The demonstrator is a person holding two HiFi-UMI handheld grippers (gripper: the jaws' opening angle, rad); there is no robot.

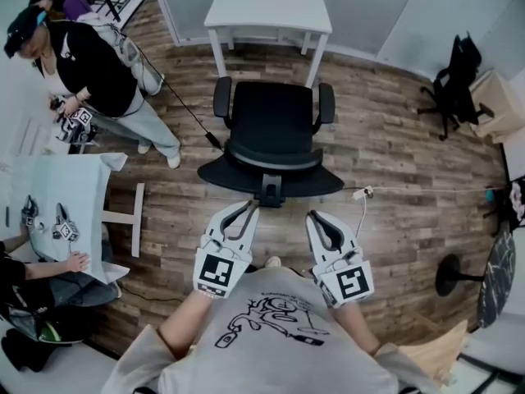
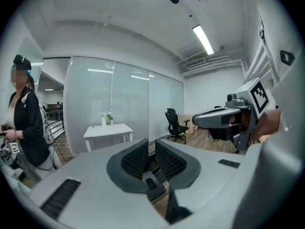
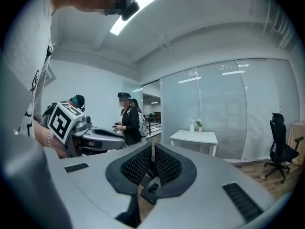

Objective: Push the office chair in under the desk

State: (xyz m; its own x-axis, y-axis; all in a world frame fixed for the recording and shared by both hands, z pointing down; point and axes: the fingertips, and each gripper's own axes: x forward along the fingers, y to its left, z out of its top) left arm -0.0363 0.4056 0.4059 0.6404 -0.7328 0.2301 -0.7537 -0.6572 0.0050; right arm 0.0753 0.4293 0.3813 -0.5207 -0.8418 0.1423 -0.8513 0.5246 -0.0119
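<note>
A black office chair stands on the wood floor, facing the white desk at the back wall, with a gap between seat and desk. Its backrest is turned toward me. My left gripper hovers just behind the backrest on the left, and my right gripper on the right. Neither one touches the chair. Both are shut with nothing between the pads. In the left gripper view the left gripper points toward the desk. In the right gripper view the right gripper also faces the desk.
A person stands at the left near a white table that holds other grippers. A second black chair sits at the far right. A cable runs along the floor on the right, and a black round base stands further right.
</note>
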